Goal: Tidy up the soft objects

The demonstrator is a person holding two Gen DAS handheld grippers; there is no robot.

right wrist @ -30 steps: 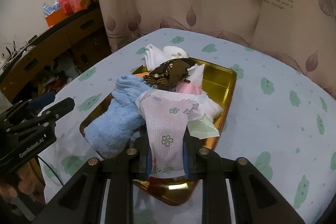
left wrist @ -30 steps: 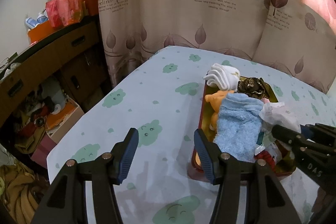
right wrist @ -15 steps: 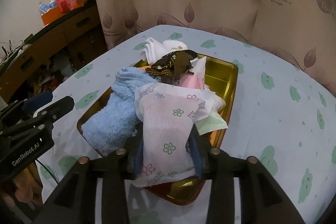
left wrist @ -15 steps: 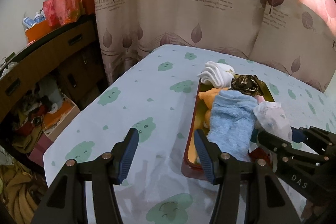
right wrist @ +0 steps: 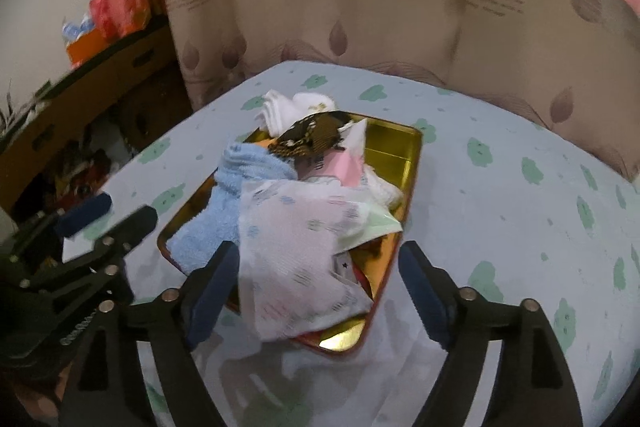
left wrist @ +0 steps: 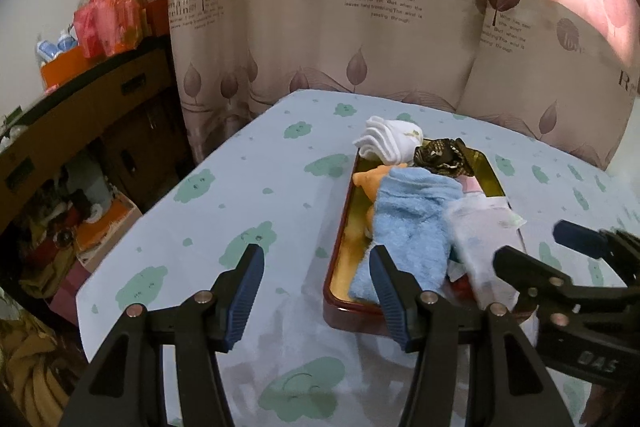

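A leaf-print curtain [left wrist: 360, 39] hung behind a bench [left wrist: 240, 195] covered in pale cloth with green cloud shapes. In the left wrist view the curtain carried the words "Romatic feeling", then smaller lines too fine to read in full. At the left stood a dark cabinet [left wrist: 100, 115] with a red bag [left wrist: 106, 23] on top; the shelf clutter below it was hard to make out. A gold tray [left wrist: 344, 247] sat on the bench, heaped with soft things: a white cloth [left wrist: 390, 143] over the far rim, a dark patterned piece [left wrist: 440, 157], an orange piece [left wrist: 370, 181] mostly buried, and a blue towel [left wrist: 412, 227] along the near side. The left gripper [left wrist: 316, 291] hung above the bench with its jaws apart and nothing between them, its right finger in front of the tray's near corner. The right gripper [left wrist: 560, 243] came in at the right edge, partly cut off, with "DAS" on its body.

The right wrist view was blurred, and the curtain writing there could not be read. The right gripper [right wrist: 318, 291] had its jaws opening, and a white mesh cloth [right wrist: 296, 247] with small printed flowers lay between them on the pile, hanging over the tray's [right wrist: 412, 163] near rim. It touched the left finger; I could not tell whether the right pad touched it. The blue towel [right wrist: 224, 211] lay just beside it, with a pink piece [right wrist: 348, 167] and a pale green corner [right wrist: 380, 223] half hidden. The left gripper [right wrist: 104, 215] showed at the left, its lettering too blurred to read.
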